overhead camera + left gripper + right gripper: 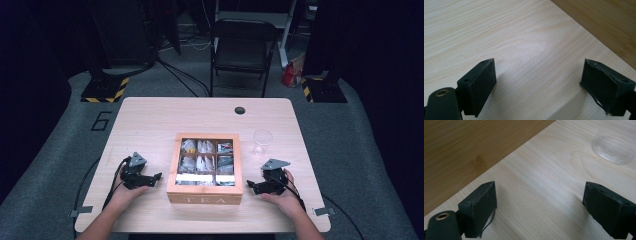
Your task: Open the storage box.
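Two tools, left tool [156, 176] and right tool [252, 186], flank one tea box [205, 192].

Matt pale wood table [150, 120], darker wooden tea box [205, 198]

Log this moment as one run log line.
left gripper: open, empty, left of wooden tea box | right gripper: open, empty, right of box | clear glass: upright on light wooden table

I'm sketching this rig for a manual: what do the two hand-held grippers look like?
Both are black. The left hand-held gripper and the right hand-held gripper each carry a grey three-cornered plate on top and trail a black cable. Close up, each has two blocky black jaws with screw holes. No sleeves show on the forearms.
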`<state>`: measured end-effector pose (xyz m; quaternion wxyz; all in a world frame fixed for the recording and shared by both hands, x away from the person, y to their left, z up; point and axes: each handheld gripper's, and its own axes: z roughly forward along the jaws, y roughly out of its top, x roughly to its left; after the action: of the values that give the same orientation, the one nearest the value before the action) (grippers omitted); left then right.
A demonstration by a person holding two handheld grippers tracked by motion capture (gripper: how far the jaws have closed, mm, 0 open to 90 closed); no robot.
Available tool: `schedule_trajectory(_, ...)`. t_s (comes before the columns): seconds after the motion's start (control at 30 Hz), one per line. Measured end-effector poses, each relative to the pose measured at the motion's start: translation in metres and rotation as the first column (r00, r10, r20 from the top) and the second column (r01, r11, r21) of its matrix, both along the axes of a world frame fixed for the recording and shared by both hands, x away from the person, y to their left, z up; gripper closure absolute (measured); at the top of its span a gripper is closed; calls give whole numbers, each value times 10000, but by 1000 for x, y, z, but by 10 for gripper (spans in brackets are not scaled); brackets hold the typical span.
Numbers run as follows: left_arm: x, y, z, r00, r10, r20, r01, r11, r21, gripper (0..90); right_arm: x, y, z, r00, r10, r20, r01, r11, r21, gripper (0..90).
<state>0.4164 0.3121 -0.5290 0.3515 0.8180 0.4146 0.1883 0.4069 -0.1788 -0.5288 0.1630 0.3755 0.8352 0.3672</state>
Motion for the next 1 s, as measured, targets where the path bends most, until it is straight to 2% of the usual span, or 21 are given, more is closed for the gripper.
schedule_trajectory(0.17,0,0,-1,10000,40,83,-40,10000,-55,123,0,0,0,10000,-3,4,3,10000,3,112)
schedule_trajectory(0.3,-1,0,0,10000,2,-43,-2,10000,-63,125,0,0,0,10000,-4,2,4,10000,4,114)
schedule_trajectory(0.8,-2,1,0,10000,17,8,-17,9999,-140,132,-1,-1,1,9997,-175,180,174,9998,86,211)
schedule_trajectory(0.9,-2,0,-1,9998,126,162,-123,9998,-147,153,-2,-2,1,9998,-156,99,155,9998,152,232)
schedule_trajectory(1.0,-1,1,-1,9997,141,202,-138,9998,-144,158,-1,-3,1,9994,-277,204,272,9994,202,264)
